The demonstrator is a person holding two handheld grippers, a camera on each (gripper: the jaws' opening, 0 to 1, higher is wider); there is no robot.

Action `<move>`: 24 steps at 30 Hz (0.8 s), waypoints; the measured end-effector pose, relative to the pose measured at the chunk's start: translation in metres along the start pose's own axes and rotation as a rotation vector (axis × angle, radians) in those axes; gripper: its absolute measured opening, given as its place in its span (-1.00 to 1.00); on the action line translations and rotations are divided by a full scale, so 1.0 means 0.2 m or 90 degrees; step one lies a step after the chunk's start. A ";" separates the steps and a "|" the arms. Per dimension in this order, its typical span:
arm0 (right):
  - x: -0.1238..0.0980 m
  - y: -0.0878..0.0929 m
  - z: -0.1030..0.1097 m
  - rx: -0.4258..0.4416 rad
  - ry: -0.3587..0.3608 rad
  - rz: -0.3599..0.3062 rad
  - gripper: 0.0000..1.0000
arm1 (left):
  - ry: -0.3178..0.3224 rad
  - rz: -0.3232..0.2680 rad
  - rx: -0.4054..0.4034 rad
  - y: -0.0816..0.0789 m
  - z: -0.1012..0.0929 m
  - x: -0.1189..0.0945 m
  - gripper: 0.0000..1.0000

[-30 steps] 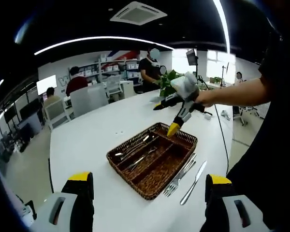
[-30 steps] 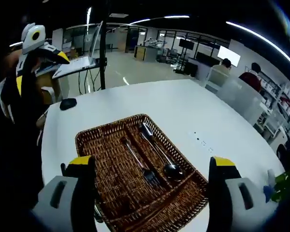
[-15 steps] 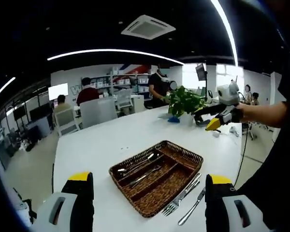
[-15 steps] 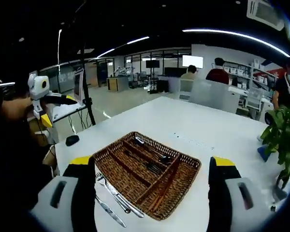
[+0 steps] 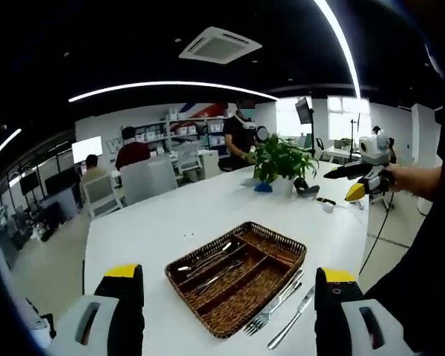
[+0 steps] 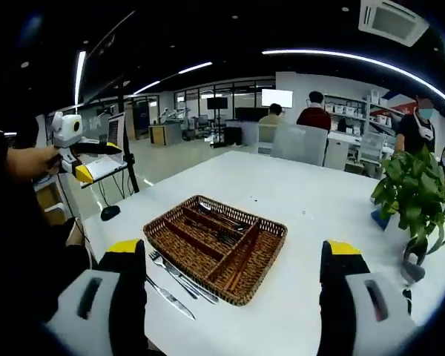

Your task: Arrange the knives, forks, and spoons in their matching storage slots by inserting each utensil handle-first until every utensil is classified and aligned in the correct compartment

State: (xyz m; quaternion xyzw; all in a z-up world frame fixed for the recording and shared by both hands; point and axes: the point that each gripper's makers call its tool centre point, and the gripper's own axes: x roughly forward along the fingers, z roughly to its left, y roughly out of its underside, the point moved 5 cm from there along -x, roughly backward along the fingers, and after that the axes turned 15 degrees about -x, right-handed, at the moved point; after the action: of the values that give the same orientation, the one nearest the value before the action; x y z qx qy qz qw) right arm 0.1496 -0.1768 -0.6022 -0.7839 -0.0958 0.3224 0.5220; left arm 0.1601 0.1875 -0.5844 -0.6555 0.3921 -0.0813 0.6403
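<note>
Jaws spread and empty on left gripper [image 5: 224,315] and right gripper [image 6: 233,311], wicker tray [image 6: 256,252] ahead of both, probably two forks [image 6: 179,273] and knife [image 6: 170,300] alongside; best pinched mid-shaft, handle leading into slot

Plain white worktop [image 6: 297,208], glossy, unpatterned. Brown woven wicker tray [image 5: 285,270] near the worktop's near edge, darker brown along the dividers. Bright silver fork [image 5: 271,308] and knife [image 5: 291,319] beside the tray's rim; silver spoon [image 5: 206,257] inside. Grey left gripper [image 5: 230,326] and right gripper [image 6: 233,319], yellow tips on black jaws. Green leafy plant [image 6: 411,189] towards the far edge. Small black mouse [image 6: 110,213] at a corner.
</note>
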 end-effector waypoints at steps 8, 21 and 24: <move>-0.01 0.02 0.01 -0.055 -0.033 0.061 0.99 | -0.035 0.049 0.005 0.14 0.04 -0.08 1.00; 0.00 0.07 0.00 -0.059 -0.031 0.082 0.99 | -0.012 0.065 0.032 0.10 0.04 -0.14 1.00; -0.01 0.08 0.00 -0.051 -0.025 0.081 0.99 | 0.022 0.088 0.057 0.04 0.00 -0.15 1.00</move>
State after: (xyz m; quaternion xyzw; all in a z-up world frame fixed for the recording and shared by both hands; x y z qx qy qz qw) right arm 0.1446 -0.1848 -0.6143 -0.8021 -0.0690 0.3661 0.4667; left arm 0.1354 0.2073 -0.5802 -0.5959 0.4432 -0.0655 0.6664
